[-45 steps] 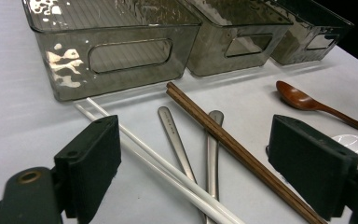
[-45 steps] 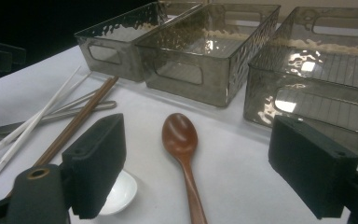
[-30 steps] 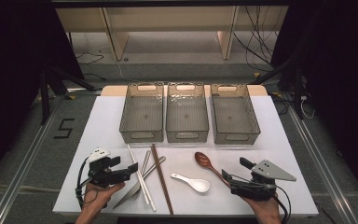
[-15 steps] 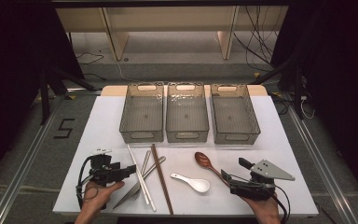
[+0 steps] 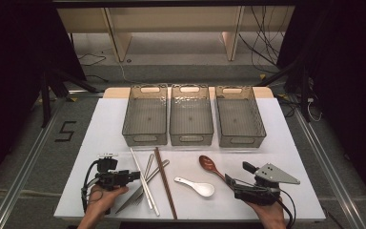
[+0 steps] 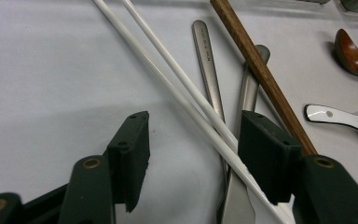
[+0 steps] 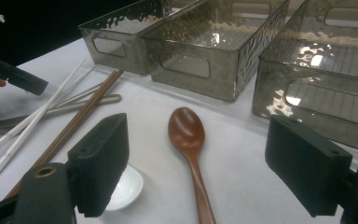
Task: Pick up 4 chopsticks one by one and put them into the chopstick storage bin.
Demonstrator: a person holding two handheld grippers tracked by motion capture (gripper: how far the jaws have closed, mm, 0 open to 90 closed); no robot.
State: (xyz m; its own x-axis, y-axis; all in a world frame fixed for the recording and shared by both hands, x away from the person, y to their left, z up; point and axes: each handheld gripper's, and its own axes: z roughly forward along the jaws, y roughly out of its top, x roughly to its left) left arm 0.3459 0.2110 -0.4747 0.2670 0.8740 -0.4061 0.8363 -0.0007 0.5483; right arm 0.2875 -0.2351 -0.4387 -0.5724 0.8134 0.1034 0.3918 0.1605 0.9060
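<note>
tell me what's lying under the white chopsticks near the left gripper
Under the white chopsticks lie two metal cutlery handles, crossed by them. Their working ends are covered by the chopsticks and the left gripper, so whether they are forks or knives is hard to tell.

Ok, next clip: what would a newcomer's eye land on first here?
Probably the three clear bins lined up side by side at the far side of the white table. Then the loose cutlery in front of them: white chopsticks crossing metal utensils, a wooden chopstick, a white spoon and a brown wooden spoon. The left gripper, jaws just closing, straddles the white chopsticks; the right gripper is open over the brown spoon.
</note>
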